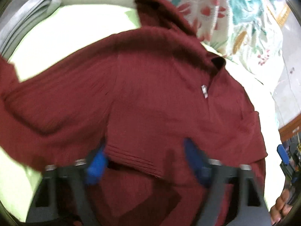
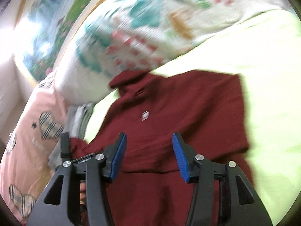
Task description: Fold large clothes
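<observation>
A dark red knit sweater [image 1: 154, 101] lies on a pale green bed sheet [image 1: 75, 30], with a small white tag near its collar. Its lower hem is folded up over the body. My left gripper [image 1: 144, 162] is open just above the folded hem, its blue pads apart; the view is blurred. In the right wrist view the sweater [image 2: 178, 113] lies ahead with its collar toward the pillows. My right gripper [image 2: 149, 154] is open and empty over the sweater's lower part. The left gripper's black finger [image 2: 64, 143] shows at the left edge of the sweater.
A floral pillow [image 2: 135, 33] lies past the collar, and a pink pillow with heart patches [image 2: 32, 141] is at the left. Folded grey cloth [image 1: 28, 20] sits at the far left of the bed. The green sheet [image 2: 272, 94] extends to the right.
</observation>
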A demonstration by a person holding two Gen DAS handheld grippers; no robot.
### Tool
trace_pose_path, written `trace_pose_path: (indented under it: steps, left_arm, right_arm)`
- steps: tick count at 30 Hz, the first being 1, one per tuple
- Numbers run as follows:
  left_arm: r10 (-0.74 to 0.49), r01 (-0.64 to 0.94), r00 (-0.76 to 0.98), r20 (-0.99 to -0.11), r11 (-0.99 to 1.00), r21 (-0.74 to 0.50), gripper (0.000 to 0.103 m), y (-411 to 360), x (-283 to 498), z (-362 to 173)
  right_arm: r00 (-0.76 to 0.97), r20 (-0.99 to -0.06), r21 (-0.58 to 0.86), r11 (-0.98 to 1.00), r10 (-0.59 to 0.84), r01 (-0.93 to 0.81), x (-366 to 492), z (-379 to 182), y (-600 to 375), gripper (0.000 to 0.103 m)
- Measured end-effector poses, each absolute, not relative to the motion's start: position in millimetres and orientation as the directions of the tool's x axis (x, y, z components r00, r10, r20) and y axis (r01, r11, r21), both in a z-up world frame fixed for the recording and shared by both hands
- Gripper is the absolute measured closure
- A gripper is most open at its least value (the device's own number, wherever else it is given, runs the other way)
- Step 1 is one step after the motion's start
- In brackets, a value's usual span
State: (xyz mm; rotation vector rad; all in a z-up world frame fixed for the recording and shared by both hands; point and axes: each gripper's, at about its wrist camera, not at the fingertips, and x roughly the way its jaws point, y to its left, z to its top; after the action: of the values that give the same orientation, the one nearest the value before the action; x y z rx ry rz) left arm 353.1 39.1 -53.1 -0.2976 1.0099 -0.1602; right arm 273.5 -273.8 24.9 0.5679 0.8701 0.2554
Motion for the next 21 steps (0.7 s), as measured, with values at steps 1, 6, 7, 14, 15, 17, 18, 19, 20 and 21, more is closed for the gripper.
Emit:
trace_pose_path:
  steps: [1, 6, 7, 14, 15, 17, 18, 19, 20, 21]
  left_arm:
    - [-0.279, 0.006, 0.519, -0.808, 0.946, -0.323, 0.080, 36, 359, -53]
    - [-0.183, -0.003, 0.636, -0.750, 0.971, -0.240, 0.099, 30, 357, -32]
    - [-0.165, -0.019, 0.667, -0.726, 0.971, -0.238, 0.099, 38, 353, -25]
    - [-0.130, -0.133, 0.679, -0.723, 0.946, -0.296, 0.099, 83, 354, -35]
    - [-0.126, -0.131, 0.678, -0.724, 0.949, -0.288, 0.099, 81, 354, -37]
    - [-0.123, -0.119, 0.683, -0.720, 0.954, -0.276, 0.098, 77, 352, -38]
    - [-0.121, -0.117, 0.685, -0.718, 0.955, -0.272, 0.098, 77, 351, -38]
    - [-0.120, -0.115, 0.686, -0.718, 0.956, -0.270, 0.098, 77, 349, -37]
    - [-0.121, -0.113, 0.687, -0.716, 0.956, -0.269, 0.098, 77, 348, -37]
    - [-0.124, -0.108, 0.691, -0.712, 0.957, -0.271, 0.098, 78, 347, -35]
  right_arm:
    - [0.644, -0.648, 0.567, 0.822, 0.407, 0.051, 273, 24, -288, 0.051]
    - [0.657, -0.689, 0.534, 0.828, 0.307, 0.173, 283, 15, -330, 0.051]
    - [0.659, -0.694, 0.525, 0.830, 0.289, 0.188, 285, 14, -338, 0.051]
    - [0.577, -0.779, 0.458, 0.851, 0.245, 0.258, 326, -12, -359, 0.050]
    - [0.561, -0.790, 0.450, 0.856, 0.248, 0.255, 334, -17, -358, 0.050]
    - [0.526, -0.812, 0.427, 0.872, 0.253, 0.239, 352, -28, -350, 0.050]
    - [0.502, -0.826, 0.414, 0.881, 0.258, 0.228, 361, -35, -345, 0.050]
    - [0.472, -0.843, 0.395, 0.892, 0.257, 0.219, 367, -43, -340, 0.050]
    - [0.446, -0.859, 0.376, 0.901, 0.251, 0.218, 372, -51, -336, 0.051]
    - [0.424, -0.870, 0.366, 0.905, 0.251, 0.217, 377, -58, -333, 0.053]
